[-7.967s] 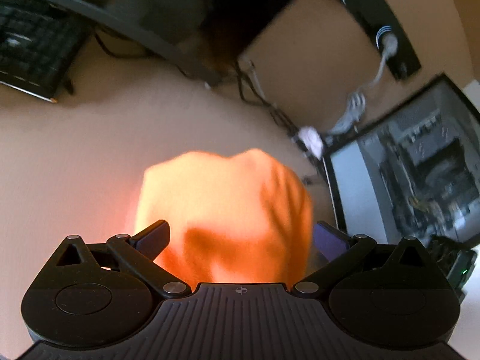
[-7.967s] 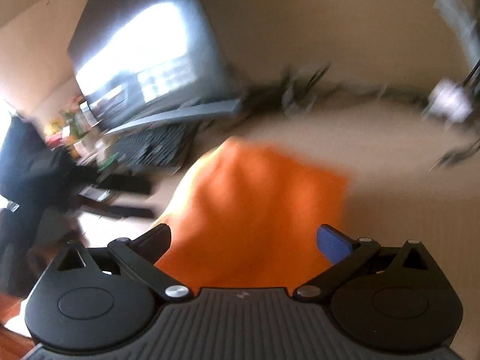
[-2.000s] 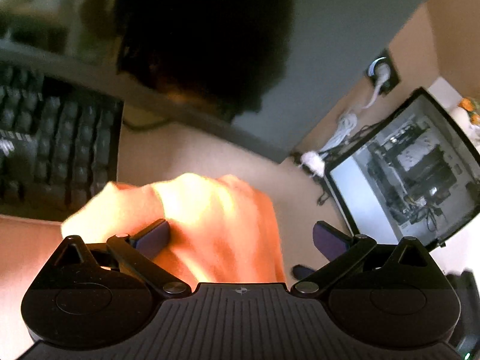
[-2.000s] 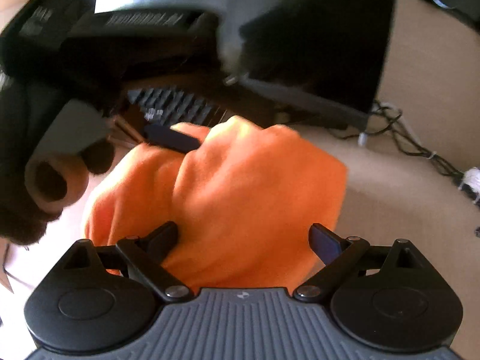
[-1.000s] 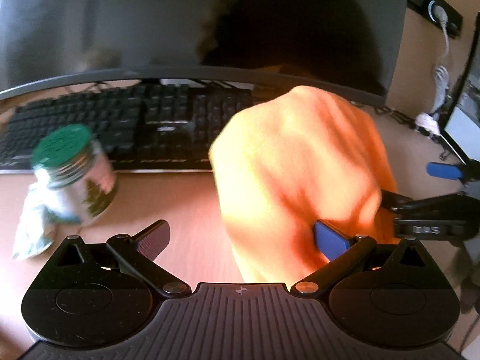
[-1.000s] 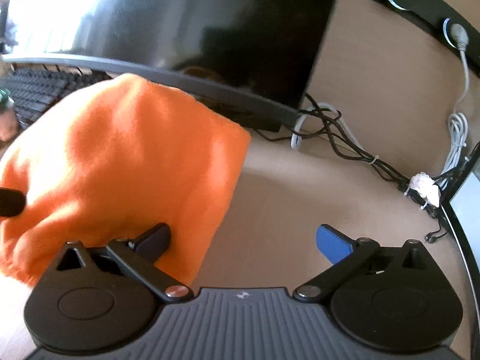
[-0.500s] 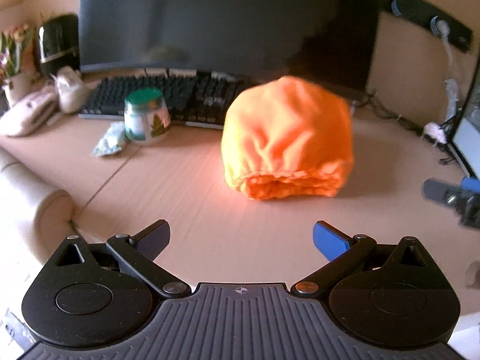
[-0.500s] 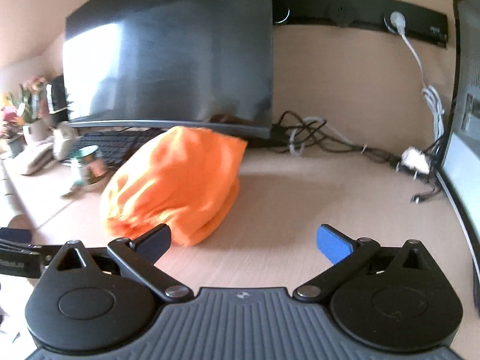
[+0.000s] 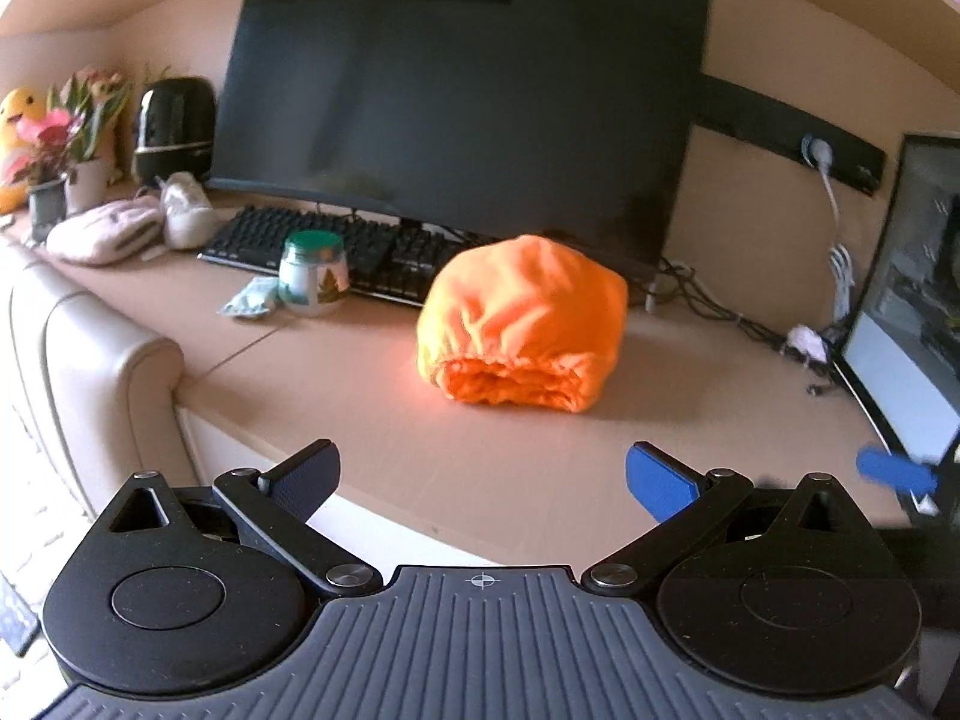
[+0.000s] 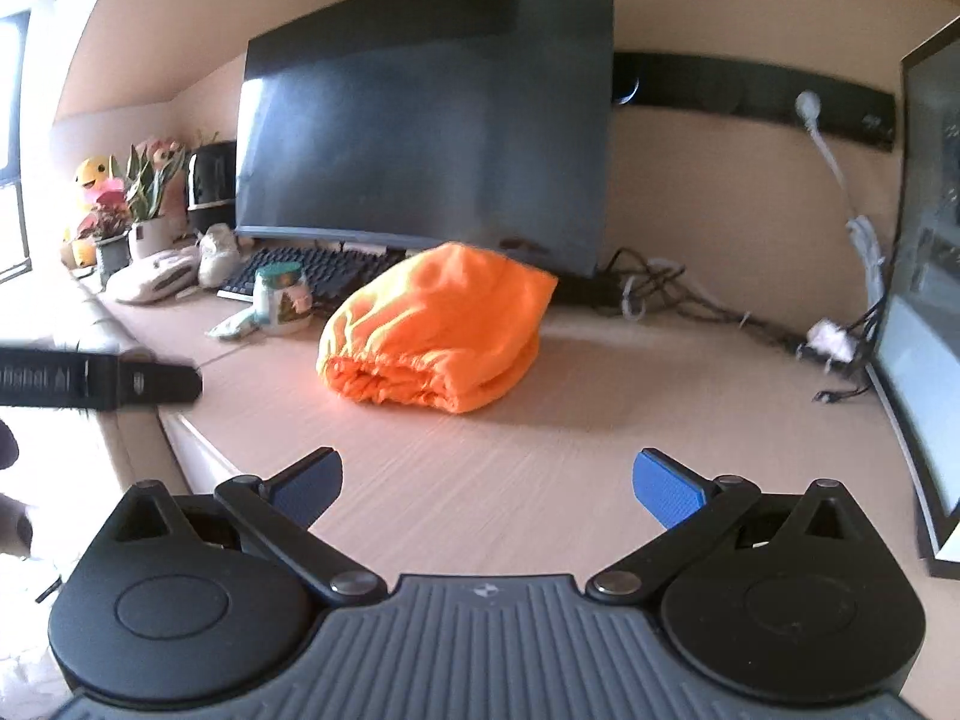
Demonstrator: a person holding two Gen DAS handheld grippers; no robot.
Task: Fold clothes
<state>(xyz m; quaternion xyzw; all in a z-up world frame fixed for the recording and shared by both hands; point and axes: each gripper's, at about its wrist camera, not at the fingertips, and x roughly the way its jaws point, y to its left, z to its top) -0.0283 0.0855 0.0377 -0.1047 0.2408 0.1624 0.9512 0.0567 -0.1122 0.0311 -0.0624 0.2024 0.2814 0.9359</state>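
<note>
The orange garment (image 9: 522, 324) lies folded in a rounded bundle on the wooden desk (image 9: 492, 450), in front of the monitor; it also shows in the right wrist view (image 10: 432, 330). My left gripper (image 9: 480, 480) is open and empty, held back from the desk's front edge, well short of the bundle. My right gripper (image 10: 486, 483) is open and empty above the desk, also short of the bundle. The right gripper's blue fingertip (image 9: 894, 471) shows at the right of the left wrist view. The left gripper's body (image 10: 102, 384) shows at the left of the right wrist view.
A black monitor (image 9: 462, 102) and keyboard (image 9: 336, 246) stand behind the bundle. A green-lidded jar (image 9: 312, 273) and a crumpled wrapper (image 9: 249, 300) sit to its left. Cables (image 10: 690, 294) and a computer case (image 9: 912, 312) are at the right. A beige padded edge (image 9: 90, 372) lies at the left.
Both grippers have let go of the orange garment and pulled back from it. The bundle now rests alone on the desk and looks smaller and farther away.
</note>
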